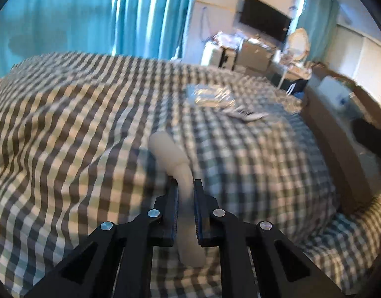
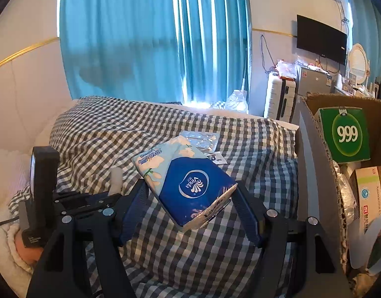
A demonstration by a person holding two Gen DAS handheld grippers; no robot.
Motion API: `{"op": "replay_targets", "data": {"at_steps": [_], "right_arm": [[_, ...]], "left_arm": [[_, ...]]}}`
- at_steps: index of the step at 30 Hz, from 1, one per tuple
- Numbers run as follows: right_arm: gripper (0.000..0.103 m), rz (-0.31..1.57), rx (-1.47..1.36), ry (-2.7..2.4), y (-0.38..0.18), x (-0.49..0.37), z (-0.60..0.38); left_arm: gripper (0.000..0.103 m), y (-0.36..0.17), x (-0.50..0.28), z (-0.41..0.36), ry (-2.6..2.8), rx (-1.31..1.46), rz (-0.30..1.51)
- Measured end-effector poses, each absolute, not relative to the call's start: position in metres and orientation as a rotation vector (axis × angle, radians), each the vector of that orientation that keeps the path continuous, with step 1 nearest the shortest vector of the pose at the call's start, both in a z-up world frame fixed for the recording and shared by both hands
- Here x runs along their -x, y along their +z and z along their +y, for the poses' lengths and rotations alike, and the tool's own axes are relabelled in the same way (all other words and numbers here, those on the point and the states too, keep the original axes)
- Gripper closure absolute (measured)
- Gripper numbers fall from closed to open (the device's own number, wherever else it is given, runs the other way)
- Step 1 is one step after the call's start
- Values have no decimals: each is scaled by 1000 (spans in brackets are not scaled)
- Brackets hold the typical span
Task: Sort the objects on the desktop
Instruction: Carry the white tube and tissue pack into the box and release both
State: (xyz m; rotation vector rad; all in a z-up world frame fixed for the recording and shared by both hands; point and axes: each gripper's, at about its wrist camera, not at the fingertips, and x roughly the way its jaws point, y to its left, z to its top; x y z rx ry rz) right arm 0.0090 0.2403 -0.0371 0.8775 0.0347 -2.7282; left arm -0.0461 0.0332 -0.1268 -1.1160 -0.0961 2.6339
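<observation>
My left gripper (image 1: 186, 186) is shut on a pale whitish tube-shaped object (image 1: 176, 166), held above the checked bedspread (image 1: 78, 129). My right gripper (image 2: 190, 193) is shut on a blue Vinda tissue pack (image 2: 188, 181), held tilted above the bedspread (image 2: 111, 129). The left gripper (image 2: 91, 198) with the pale tube (image 2: 116, 177) shows at the left of the right wrist view. An open cardboard box (image 2: 314, 173) stands at the right; it holds a green 999 box (image 2: 344, 134) and other medicine packs (image 2: 371, 193).
Silvery foil packets (image 1: 210, 96) and a small sachet (image 2: 216, 157) lie on the bedspread farther back. The cardboard box (image 1: 339, 134) is at the right in the left wrist view. Blue curtains, a suitcase (image 2: 279, 99) and a wall TV are behind the bed.
</observation>
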Motion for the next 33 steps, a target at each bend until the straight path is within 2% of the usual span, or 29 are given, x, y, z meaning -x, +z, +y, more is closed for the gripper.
{"op": "replay_targets", "data": {"at_steps": [10, 15, 22, 27, 29, 30, 31, 33], "right_arm": [[34, -31, -778, -2788, 21, -37, 272], [34, 37, -721, -2932, 55, -50, 309], [34, 59, -764, -3156, 71, -58, 375], [33, 65, -832, -3239, 68, -52, 405], [28, 29, -820, -3245, 66, -50, 416], [18, 17, -803, -3265, 67, -50, 421], [17, 18, -789, -3288, 67, -51, 425], [17, 27, -765, -3322, 67, -52, 430]], "left_arm": [[92, -19, 17, 85, 2556, 770, -144], [92, 26, 9, 138, 2429, 676, -171], [92, 47, 3, 230, 2307, 661, -121], [92, 39, -1, 270, 2278, 695, -102], [86, 32, 4, 283, 2268, 725, -109], [78, 28, 7, 288, 2265, 742, -113], [74, 23, 9, 292, 2268, 767, -119], [47, 14, 14, 288, 2285, 791, -133]]}}
